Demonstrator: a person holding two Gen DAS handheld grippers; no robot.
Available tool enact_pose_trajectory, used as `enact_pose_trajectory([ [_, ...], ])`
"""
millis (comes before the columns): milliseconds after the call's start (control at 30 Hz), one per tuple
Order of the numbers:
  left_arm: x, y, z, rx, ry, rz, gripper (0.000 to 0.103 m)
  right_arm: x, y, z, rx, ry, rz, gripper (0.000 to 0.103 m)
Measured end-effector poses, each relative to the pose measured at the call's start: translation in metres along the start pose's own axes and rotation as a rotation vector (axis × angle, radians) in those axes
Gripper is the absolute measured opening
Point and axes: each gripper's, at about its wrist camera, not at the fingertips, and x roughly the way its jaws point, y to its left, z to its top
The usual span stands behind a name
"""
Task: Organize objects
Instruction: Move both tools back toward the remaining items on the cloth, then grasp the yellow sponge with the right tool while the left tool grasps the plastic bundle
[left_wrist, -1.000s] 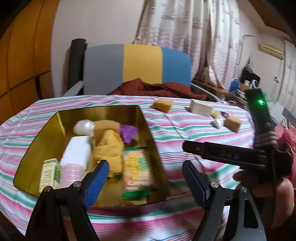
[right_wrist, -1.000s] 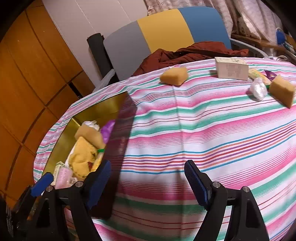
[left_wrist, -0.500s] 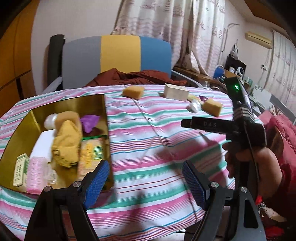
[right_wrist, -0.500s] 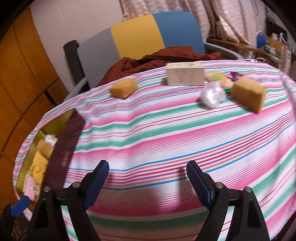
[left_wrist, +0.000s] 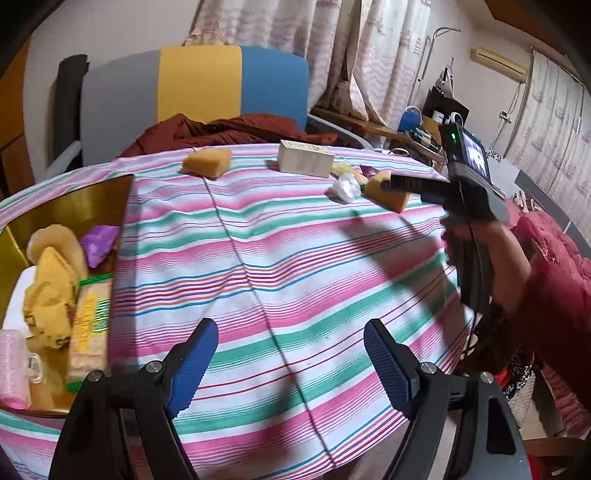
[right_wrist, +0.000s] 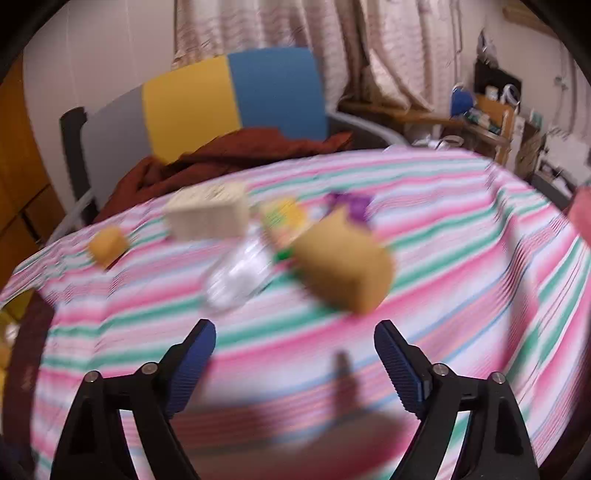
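At the left edge of the left wrist view sits the gold tin (left_wrist: 74, 199), already well filled: a yellow cloth (left_wrist: 48, 295), a purple wrapper (left_wrist: 99, 242), a pink bottle (left_wrist: 13, 373), a printed packet (left_wrist: 90, 332) and a white block lie inside it. That much of the sorting looks done.

Left to gather, in the upper middle of that view, are a small sponge (left_wrist: 205, 164), a cream box (left_wrist: 304, 158), a crumpled clear wrapper (left_wrist: 345, 186) and a larger sponge (left_wrist: 388, 190), with a yellow packet and a purple scrap tucked behind them. They lie near one another and well apart from the tin.

The right gripper (right_wrist: 295, 358) faces this cluster in its blurred view; its jaws are opening, nothing between them. The left gripper (left_wrist: 290, 356) hangs over bare striped cloth (left_wrist: 295, 277), jaws wide and empty.

Between tin and cluster the cloth is bare, giving free passage. The larger sponge lies near the table's right-hand drop, and the tin's upright wall must be cleared on each delivery.
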Motion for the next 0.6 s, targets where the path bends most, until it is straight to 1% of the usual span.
enact_pose_trajectory([
  [100, 0.007, -0.004, 0.003, -0.003, 0.021, -0.009, 0.083, 0.011, -0.016, 0.021, -0.027, -0.03, -0.008, 0.094],
  [167, 0.011, -0.007, 0.005, 0.0, 0.03, -0.012, 0.083, 0.022, -0.019, 0.031, -0.065, -0.035, -0.016, 0.095],
  [233, 0.014, -0.01, 0.007, 0.012, 0.036, -0.013, 0.083, 0.037, -0.021, 0.037, -0.103, -0.016, -0.019, 0.095],
  [367, 0.022, -0.016, 0.013, 0.037, 0.051, -0.013, 0.083, 0.06, -0.022, 0.037, -0.138, 0.018, -0.007, 0.095],
  [400, 0.025, -0.017, 0.015, 0.041, 0.055, -0.015, 0.083, 0.064, -0.022, 0.035, -0.138, 0.039, 0.011, 0.092],
  [433, 0.028, -0.018, 0.017, 0.043, 0.058, -0.02, 0.083, 0.067, -0.022, 0.034, -0.138, 0.049, 0.02, 0.085],
  [467, 0.03, -0.019, 0.019, 0.046, 0.061, -0.025, 0.083, 0.07, -0.023, 0.033, -0.138, 0.057, 0.025, 0.083],
  [533, 0.038, -0.023, 0.024, 0.055, 0.067, -0.033, 0.083, 0.074, -0.022, 0.031, -0.137, 0.07, 0.028, 0.071],
  [567, 0.042, -0.026, 0.027, 0.061, 0.068, -0.036, 0.083, 0.075, -0.023, 0.03, -0.129, 0.07, 0.026, 0.07],
  [600, 0.045, -0.028, 0.03, 0.068, 0.069, -0.037, 0.083, 0.074, -0.025, 0.029, -0.119, 0.065, 0.024, 0.066],
])
